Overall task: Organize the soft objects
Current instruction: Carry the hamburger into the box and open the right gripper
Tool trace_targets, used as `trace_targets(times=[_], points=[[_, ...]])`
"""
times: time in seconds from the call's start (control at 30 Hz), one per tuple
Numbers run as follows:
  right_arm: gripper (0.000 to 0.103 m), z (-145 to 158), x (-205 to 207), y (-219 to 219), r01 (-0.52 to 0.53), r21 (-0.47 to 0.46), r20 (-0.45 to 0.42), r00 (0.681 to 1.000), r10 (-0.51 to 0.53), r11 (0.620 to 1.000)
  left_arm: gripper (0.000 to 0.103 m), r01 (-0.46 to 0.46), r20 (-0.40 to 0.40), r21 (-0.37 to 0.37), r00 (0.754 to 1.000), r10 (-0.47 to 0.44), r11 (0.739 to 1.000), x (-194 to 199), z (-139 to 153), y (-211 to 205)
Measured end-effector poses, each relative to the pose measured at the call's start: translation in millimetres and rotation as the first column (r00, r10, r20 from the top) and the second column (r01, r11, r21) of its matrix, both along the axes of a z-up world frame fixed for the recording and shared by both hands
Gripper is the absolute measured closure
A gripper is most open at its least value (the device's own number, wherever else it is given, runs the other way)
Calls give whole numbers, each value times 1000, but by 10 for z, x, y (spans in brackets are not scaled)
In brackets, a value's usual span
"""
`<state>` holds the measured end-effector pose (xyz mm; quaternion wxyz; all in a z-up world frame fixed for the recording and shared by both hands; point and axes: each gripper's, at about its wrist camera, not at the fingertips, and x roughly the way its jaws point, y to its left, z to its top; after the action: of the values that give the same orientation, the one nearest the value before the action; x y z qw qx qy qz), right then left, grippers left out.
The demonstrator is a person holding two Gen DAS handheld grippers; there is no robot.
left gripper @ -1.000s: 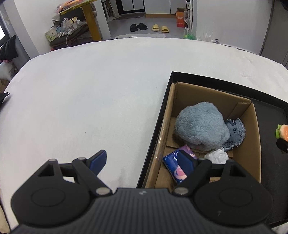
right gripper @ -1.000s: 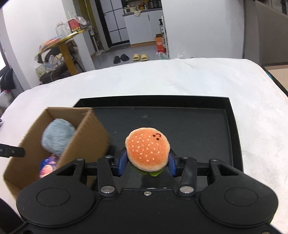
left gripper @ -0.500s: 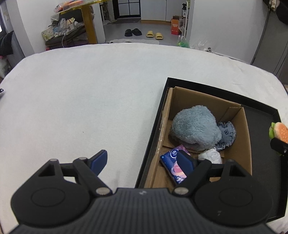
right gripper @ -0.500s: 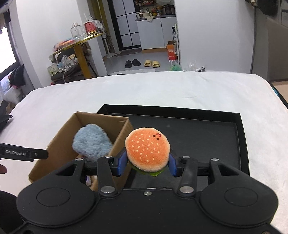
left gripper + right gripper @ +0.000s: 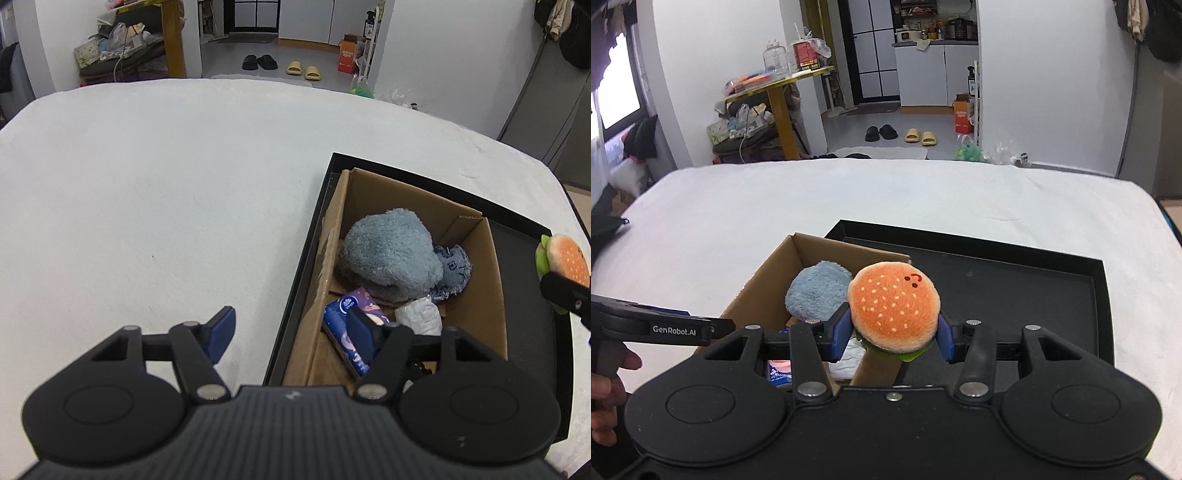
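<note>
Right gripper: our right gripper (image 5: 893, 334) pinches a plush burger (image 5: 894, 309) between its two blue pads, one pressed to each side of the toy.
Burger facing: the orange sesame bun with its small stitched face is turned up toward the camera; green lettuce shows at the lower edge. The toy is round, so no long axis stands out.
Burger location: held in the air above the right-hand wall of the cardboard box (image 5: 764, 275), over the line where box meets black tray (image 5: 1015, 288).
Left gripper: our left gripper (image 5: 290, 330) has its jaws spread wide and holds nothing. One blue pad is over the white cloth surface (image 5: 147, 192), the other over the near end of the box.
Box contents: a fluffy grey-blue plush (image 5: 389, 256) in the middle, a scrap of frayed denim (image 5: 456, 267) touching its right side, a dark blue tissue pack (image 5: 345, 326) lying slantwise near us, and crumpled white paper (image 5: 419, 317) just beside it.
Box position: it sits in the left part of the tray.
</note>
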<state>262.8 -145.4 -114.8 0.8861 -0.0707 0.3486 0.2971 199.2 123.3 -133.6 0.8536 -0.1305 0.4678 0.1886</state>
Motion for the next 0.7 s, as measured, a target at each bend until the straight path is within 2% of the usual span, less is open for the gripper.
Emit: trace_targets(times=[0.5, 0.7], points=[[55, -46, -208, 372, -75, -74, 5, 997, 76, 994, 93, 32, 47, -122, 999, -27, 992, -24, -109, 103], [53, -72, -270, 477, -91, -100, 2, 996, 92, 991, 94, 27, 56, -148, 998, -19, 989, -19, -94, 137]])
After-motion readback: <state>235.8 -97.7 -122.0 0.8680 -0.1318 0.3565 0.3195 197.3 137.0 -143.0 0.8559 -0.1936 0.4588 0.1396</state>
